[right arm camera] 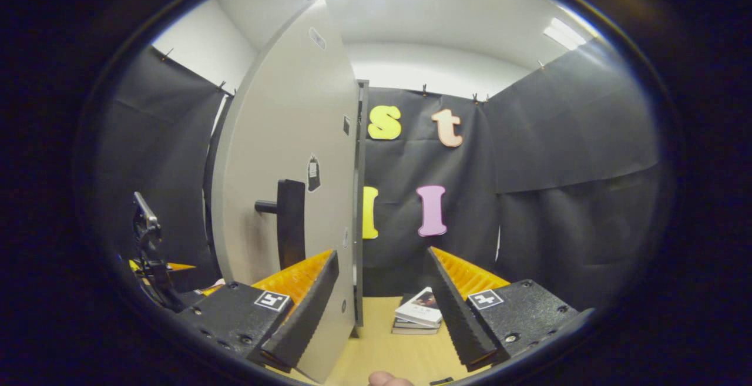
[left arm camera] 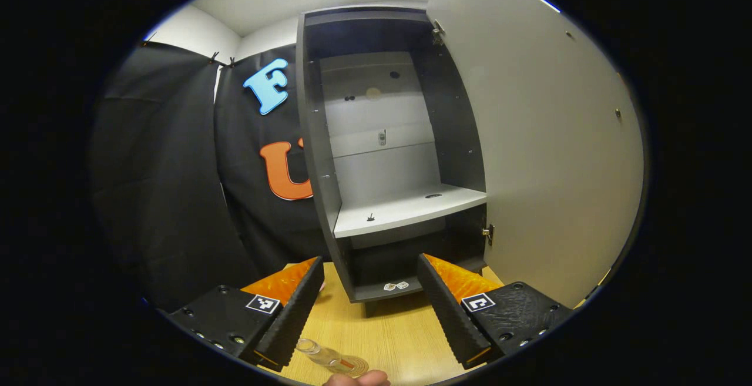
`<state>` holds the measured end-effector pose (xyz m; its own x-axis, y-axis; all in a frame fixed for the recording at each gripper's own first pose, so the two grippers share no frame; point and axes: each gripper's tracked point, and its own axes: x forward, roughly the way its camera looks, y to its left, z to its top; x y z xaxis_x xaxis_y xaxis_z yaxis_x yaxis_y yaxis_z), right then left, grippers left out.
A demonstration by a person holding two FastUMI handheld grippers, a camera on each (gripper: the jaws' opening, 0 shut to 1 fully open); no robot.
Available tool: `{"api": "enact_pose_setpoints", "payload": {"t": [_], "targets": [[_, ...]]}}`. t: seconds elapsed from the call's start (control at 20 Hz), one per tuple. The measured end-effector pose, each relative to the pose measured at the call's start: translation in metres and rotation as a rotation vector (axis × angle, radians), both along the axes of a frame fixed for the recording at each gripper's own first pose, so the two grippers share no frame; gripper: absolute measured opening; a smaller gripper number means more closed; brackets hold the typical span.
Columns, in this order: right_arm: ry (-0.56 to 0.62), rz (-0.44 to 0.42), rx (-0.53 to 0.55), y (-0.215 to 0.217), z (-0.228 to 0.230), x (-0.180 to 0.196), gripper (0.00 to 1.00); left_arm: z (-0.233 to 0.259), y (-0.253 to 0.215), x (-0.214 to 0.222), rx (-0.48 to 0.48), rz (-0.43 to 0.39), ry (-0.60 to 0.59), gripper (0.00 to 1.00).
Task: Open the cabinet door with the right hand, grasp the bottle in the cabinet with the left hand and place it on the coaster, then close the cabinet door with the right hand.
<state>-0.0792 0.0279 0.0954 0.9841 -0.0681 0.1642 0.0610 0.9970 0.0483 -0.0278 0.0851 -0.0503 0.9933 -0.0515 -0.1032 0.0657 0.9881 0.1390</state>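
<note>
Left gripper view: left gripper (left arm camera: 370, 309) fingers apart, holding nothing, facing the open cabinet (left arm camera: 388, 157); its shelf (left arm camera: 405, 210) is bare. Bottle (left arm camera: 320, 353) on coaster (left arm camera: 352, 366), near table (left arm camera: 388, 333) edge, between the fingers, long axis tilted up-left in pic.

Right gripper view: right gripper (right arm camera: 382, 309) fingers apart, straddling cabinet door (right arm camera: 288, 157) edge w/ handle (right arm camera: 288, 221); 1 stack of books (right arm camera: 418, 315) behind.

Cabinet (left arm camera: 388, 157) stands on table (left arm camera: 388, 333), door (left arm camera: 546, 157) swung wide to its right. Shelf (left arm camera: 405, 210) inside, lower compartment beneath. Bottle (left arm camera: 326, 355) on coaster (left arm camera: 352, 367) on table before cabinet, between left gripper (left arm camera: 370, 309) fingers, near its left finger. In right gripper view, door edge sits between right gripper (right arm camera: 382, 309) fingers, handle (right arm camera: 288, 224) on door's left face; books (right arm camera: 418, 314) stacked on table behind, right of door.
</note>
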Motion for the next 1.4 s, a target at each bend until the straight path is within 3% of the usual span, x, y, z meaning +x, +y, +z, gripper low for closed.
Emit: {"api": "enact_pose_setpoints", "payload": {"t": [0.95, 1.2, 1.4], "targets": [[0.013, 0.157, 0.014, 0.101, 0.015, 0.043, 0.96, -0.002, 0.113, -0.031, -0.056, 0.199, -0.023, 0.96], [0.072, 0.241, 0.039, 0.144, 0.000, 0.081, 0.96, 0.003, 0.136, -0.051, -0.111, 0.212, -0.046, 0.96], [0.085, 0.313, 0.042, 0.180, 0.002, 0.091, 0.97, 0.015, 0.148, -0.056, -0.096, 0.214, -0.079, 0.96]]}}
